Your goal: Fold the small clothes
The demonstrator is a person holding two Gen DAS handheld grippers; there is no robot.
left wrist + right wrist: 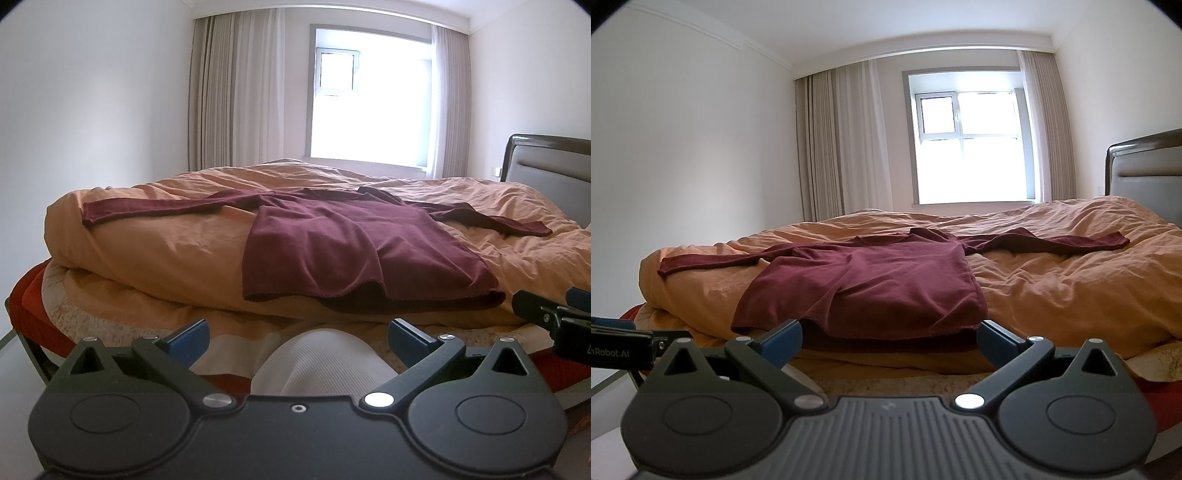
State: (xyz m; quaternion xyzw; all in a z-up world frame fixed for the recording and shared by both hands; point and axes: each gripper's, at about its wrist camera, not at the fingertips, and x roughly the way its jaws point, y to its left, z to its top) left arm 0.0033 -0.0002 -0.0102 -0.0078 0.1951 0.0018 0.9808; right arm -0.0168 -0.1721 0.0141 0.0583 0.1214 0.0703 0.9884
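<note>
Here the dark red shirt [354,236] lies flat on the orange blanket [166,240], sleeves stretched out to both sides, hem hanging a little over the near edge. The left gripper [297,338] is spread wide and holds nothing. The right gripper [889,338] is wide too, empty, just in front of the hem [886,330]. The shirt looks soft, light and floppy (it will droop when lifted), so a sleeve end or a hem corner seems the best place to pinch.

We see a maroon shirt [354,240], orange duvet [166,236], beige curtains [218,96], blue gripper fingertips [188,338], white walls [81,110]
</note>
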